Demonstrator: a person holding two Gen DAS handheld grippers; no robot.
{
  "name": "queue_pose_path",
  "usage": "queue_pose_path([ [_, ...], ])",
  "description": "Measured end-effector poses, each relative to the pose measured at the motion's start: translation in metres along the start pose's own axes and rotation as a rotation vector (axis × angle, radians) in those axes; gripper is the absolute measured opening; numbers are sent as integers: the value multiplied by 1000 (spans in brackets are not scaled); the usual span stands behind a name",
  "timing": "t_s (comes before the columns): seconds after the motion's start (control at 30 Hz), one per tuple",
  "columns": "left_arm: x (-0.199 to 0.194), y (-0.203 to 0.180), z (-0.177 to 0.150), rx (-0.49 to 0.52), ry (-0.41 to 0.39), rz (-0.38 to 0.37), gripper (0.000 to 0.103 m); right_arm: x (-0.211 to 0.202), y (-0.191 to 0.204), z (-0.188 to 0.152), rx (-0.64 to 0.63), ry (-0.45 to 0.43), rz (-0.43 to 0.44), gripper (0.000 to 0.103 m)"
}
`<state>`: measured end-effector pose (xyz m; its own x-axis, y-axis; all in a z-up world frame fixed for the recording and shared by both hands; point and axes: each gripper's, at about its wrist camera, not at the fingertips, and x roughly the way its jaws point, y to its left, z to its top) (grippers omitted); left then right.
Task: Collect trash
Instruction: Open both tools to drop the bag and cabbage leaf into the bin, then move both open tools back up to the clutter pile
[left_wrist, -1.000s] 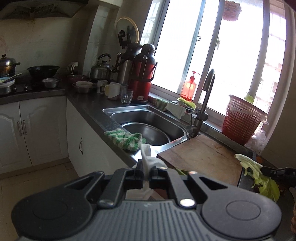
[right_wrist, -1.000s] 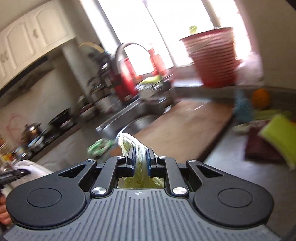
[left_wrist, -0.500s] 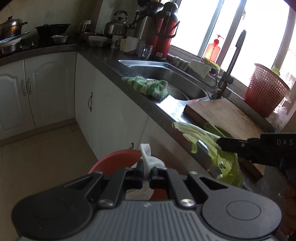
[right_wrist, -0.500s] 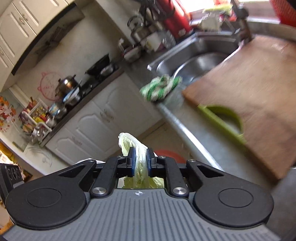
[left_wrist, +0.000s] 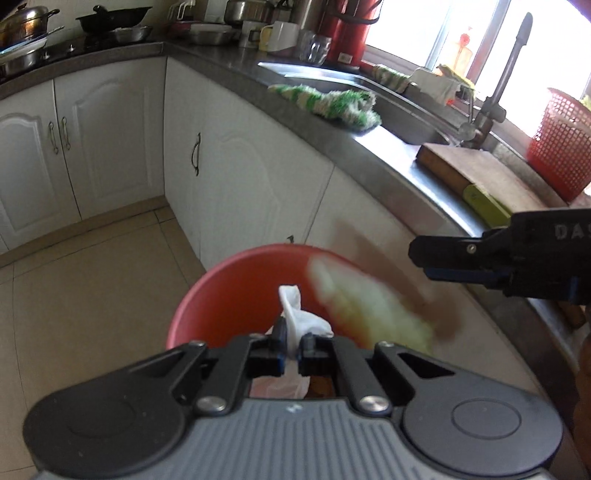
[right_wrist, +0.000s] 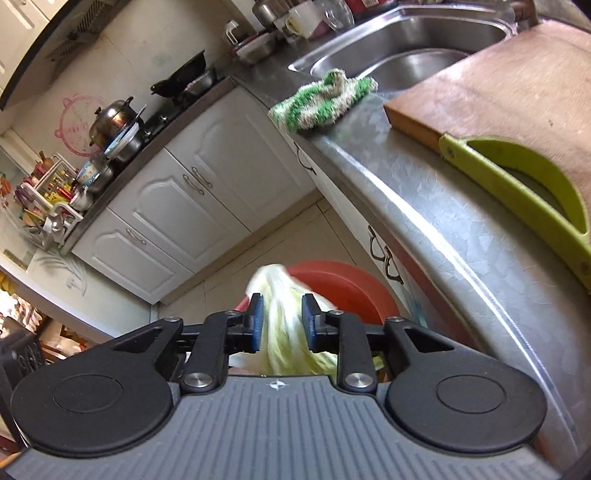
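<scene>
- Your left gripper (left_wrist: 291, 341) sits nearest the lens in the left wrist view, clenched on a crumpled white tissue (left_wrist: 299, 317) that pokes up between the pads, directly over the red bin (left_wrist: 229, 288) on the floor.
- Your right gripper (right_wrist: 282, 323) has just been opening: its jaws stand apart, with the pale green cabbage leaf (right_wrist: 284, 325) between them, and daylight shows between the leaf and the right pad. In the right wrist view the leaf hangs over the red bin (right_wrist: 343, 284).
- In the left wrist view the same leaf (left_wrist: 362, 306) shows as a blurred yellow-green streak at the bin's right rim, below and to the left of your right gripper (left_wrist: 436, 258), which reaches in from the right edge of the frame.
- The bin stands on the tiled floor (left_wrist: 92, 280), close against the white cabinet doors (left_wrist: 258, 177) under the counter.
- Farther off, on the grey counter (right_wrist: 424, 192), a wooden chopping board (right_wrist: 517, 85) with a green handle (right_wrist: 517, 177) lies to the right. A green-and-white cloth (right_wrist: 321, 99) is draped at the counter edge, just beside the steel sink (right_wrist: 406, 48).
- At the far right by the window stands a red mesh basket (left_wrist: 557, 147). The tap (left_wrist: 495, 96) rises between it and the sink.
- At the far left, pots and a black wok (left_wrist: 110, 20) crowd the stove.
</scene>
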<state>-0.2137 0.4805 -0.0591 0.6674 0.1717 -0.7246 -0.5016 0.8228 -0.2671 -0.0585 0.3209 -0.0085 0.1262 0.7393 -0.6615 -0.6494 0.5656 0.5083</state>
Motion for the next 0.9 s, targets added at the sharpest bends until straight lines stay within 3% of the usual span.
queue_pose_path([
  [0.1,6,0,-1,7,15,15,2,4,0,2,11,10,3,49],
  [0.27,12,2,-2,9,34,41,7,-10,2,0,-14,-18,1,56],
  [0.4,11,2,1,7,38,55,36,-25,3,0,-31,-60,15,62],
  [0.57,4,-3,7,24,9,72,50,-50,4,-3,-68,-131,2,79],
  [0.67,-1,-7,11,38,-15,81,62,-69,0,-7,-85,-185,-27,97],
  [0.73,-4,-11,13,55,-27,90,72,-78,-3,-9,-99,-214,-54,99],
  [0.9,-11,-17,19,90,-60,119,82,-101,-15,-12,-79,-272,-99,100],
])
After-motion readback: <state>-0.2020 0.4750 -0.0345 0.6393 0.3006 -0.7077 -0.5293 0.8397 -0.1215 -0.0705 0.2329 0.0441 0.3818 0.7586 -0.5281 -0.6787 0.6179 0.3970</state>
